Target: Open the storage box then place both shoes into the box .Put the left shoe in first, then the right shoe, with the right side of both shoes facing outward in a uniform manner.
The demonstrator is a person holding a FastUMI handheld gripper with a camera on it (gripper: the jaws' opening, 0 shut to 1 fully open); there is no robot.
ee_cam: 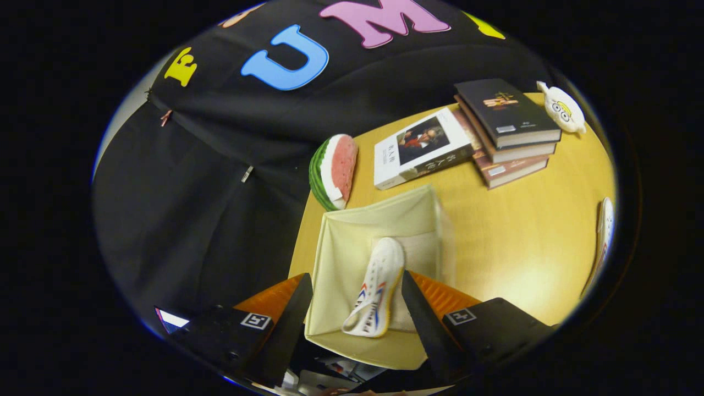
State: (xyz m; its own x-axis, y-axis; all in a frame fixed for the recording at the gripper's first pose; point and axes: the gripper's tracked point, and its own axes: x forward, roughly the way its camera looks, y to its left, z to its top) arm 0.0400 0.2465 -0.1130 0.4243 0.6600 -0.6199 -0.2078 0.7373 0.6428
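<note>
gripper [356,313] spread wide over open box [379,217], gripping nothing; one shoe [377,289] inside, probably light and soft-sided; second shoe [605,228] on table [522,242]; best pinched at firm heel.

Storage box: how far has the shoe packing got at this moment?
Done: the storage box is open and one shoe lies inside it. In hand: nothing; the gripper is open, fingers spread either side of that shoe without pressing on it. Left: the second shoe sits on the table, far from the box.
</note>
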